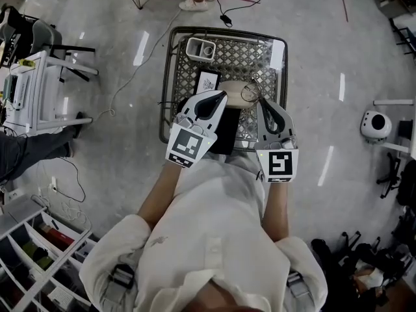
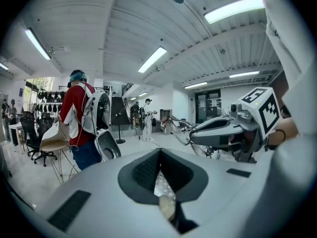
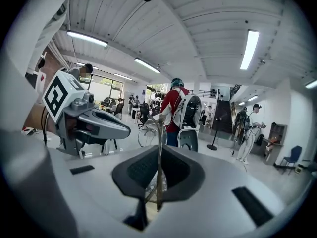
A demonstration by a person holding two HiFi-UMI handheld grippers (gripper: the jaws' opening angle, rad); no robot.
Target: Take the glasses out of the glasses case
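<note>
Your right gripper (image 3: 160, 148) has its jaws pinched on the thin wire glasses (image 3: 160, 128), held above the mesh table (image 1: 175, 64). Your left gripper (image 2: 160, 150), jaws pressed together on nothing, hangs over the glasses case (image 1: 226, 132) on that table.

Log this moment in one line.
right gripper: shut on glasses | left gripper: fingers together, near case | glasses: held near case, over mesh table

Bright ceiling strip lights (image 3: 250, 48), floor (image 1: 140, 47) glare, fisheye edges w/ dark vignette.
</note>
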